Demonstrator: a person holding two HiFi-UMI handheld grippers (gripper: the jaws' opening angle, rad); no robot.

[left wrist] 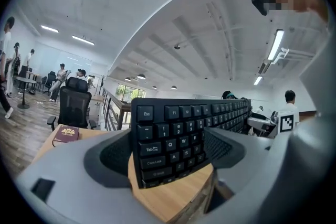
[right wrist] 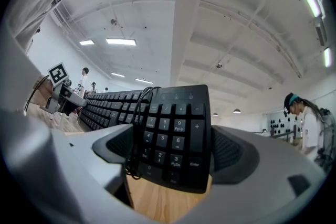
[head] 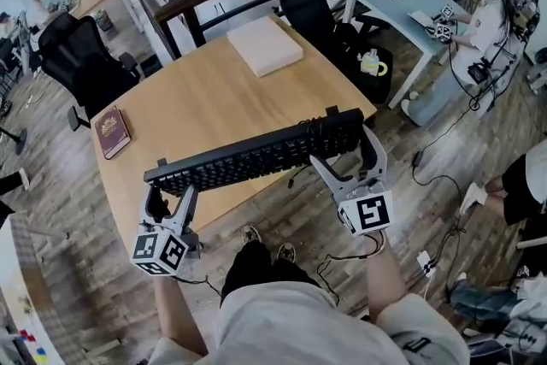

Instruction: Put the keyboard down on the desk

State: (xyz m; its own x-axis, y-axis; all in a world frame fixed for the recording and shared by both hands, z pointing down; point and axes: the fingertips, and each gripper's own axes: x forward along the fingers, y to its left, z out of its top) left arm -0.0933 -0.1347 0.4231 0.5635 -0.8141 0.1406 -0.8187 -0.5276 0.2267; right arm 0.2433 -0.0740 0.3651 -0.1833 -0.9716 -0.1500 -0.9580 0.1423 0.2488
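Open-plan office, wooden bench (head: 214, 98): black keyboard (head: 256, 156) held over the near edge.
Left gripper (head: 171, 199) jaws pinch the Esc end and right gripper (head: 346, 156) jaws pinch the numpad end. The keyboard appears aloft and tilted, not yet set down; lowering and release remain.
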